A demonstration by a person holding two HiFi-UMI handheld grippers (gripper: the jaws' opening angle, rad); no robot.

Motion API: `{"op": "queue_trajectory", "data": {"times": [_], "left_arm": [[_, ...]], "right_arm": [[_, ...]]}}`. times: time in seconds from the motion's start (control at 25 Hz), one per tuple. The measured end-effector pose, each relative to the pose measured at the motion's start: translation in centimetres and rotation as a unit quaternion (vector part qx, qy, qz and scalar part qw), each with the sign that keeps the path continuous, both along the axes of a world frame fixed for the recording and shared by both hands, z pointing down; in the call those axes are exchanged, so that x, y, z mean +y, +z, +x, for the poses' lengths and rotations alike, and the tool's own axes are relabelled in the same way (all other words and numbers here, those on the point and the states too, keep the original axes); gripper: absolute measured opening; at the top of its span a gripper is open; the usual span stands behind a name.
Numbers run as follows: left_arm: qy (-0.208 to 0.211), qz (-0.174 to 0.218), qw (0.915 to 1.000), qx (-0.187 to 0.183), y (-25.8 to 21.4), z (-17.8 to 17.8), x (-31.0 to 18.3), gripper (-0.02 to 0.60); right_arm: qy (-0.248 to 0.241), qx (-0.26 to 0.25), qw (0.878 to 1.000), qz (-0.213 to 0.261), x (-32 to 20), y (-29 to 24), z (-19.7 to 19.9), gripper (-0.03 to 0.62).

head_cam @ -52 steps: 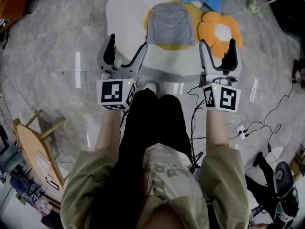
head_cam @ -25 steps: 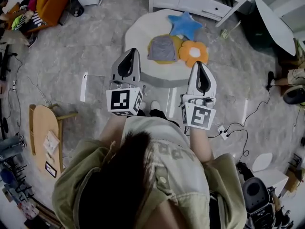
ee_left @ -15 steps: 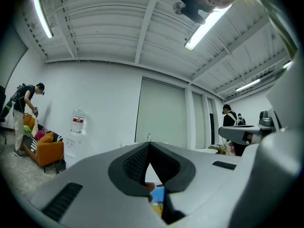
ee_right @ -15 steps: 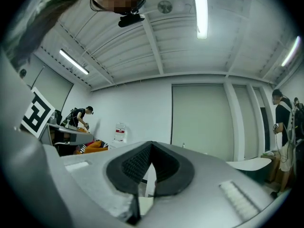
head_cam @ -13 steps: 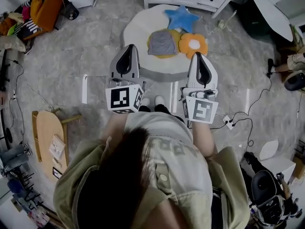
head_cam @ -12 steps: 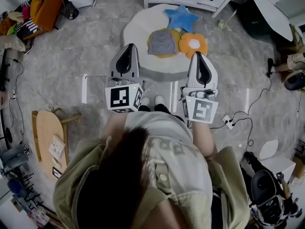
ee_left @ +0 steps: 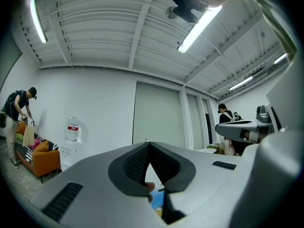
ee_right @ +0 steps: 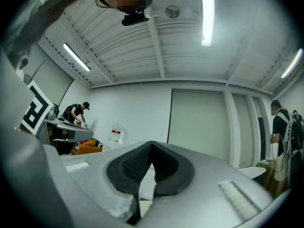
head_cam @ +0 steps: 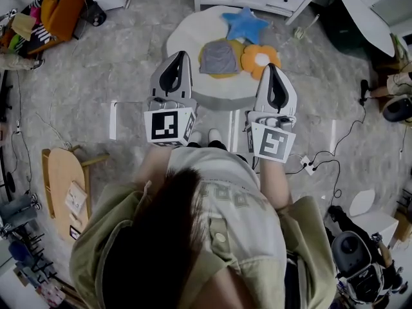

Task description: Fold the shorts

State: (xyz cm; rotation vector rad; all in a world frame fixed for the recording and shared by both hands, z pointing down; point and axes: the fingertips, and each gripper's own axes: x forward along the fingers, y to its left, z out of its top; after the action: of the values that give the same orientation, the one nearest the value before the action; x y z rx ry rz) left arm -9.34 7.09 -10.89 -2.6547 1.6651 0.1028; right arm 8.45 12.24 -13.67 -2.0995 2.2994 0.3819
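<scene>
Grey shorts are shown folded into a compact square on a yellow mat at the middle of a round white worktop. Just beside the shorts on the right, an orange flower-shaped cushion is laid, and a blue star-shaped cushion lies behind them. The left claw and the right claw are held side by side at the worktop's near edge, apart from the shorts. In each gripper view, the jaws are pressed fully together with nothing gripped.
</scene>
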Motion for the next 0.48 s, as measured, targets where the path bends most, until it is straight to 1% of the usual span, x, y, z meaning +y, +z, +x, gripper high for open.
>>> {"op": "queue_trajectory", "data": {"times": [0.16, 0.48], "left_arm": [[0.007, 0.003, 0.9999, -0.009, -0.2, 0.2, -0.5, 0.009], [0.014, -0.003, 0.9998, -0.017, 0.3, 0.8, 0.0, 0.009]], "right_arm": [[0.006, -0.017, 1.000, 0.005, -0.3, -1.5, 0.1, -0.002], [0.004, -0.015, 1.000, 0.006, 0.1, -1.4, 0.4, -0.003]]}}
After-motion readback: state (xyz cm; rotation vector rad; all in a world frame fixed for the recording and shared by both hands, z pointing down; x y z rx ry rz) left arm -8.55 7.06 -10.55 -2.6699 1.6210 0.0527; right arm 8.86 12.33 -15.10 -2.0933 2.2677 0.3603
